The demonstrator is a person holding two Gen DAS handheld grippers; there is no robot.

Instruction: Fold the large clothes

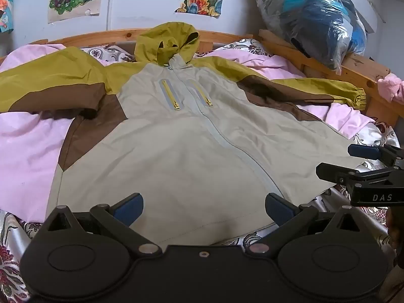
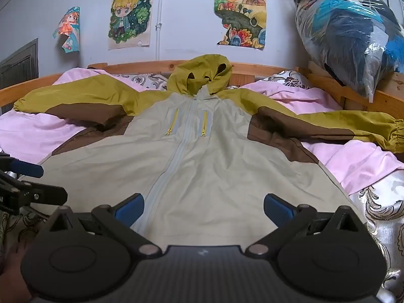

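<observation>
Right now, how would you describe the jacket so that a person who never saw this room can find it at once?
Look at the wooden bed under the wall drawings. On its pink sheet a hooded jacket lies flat, front up, zipped, with both sleeves spread out. Only it has a beige body, brown side panels, olive-yellow shoulders and hood, and two short yellow chest zips.

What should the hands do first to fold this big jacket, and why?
Probably reach the right tool out to the far sleeve cuff and pinch it. The jacket already lies flat and zipped, both sleeves spread wide, and both tools, the left tool too, are open and empty.
</observation>
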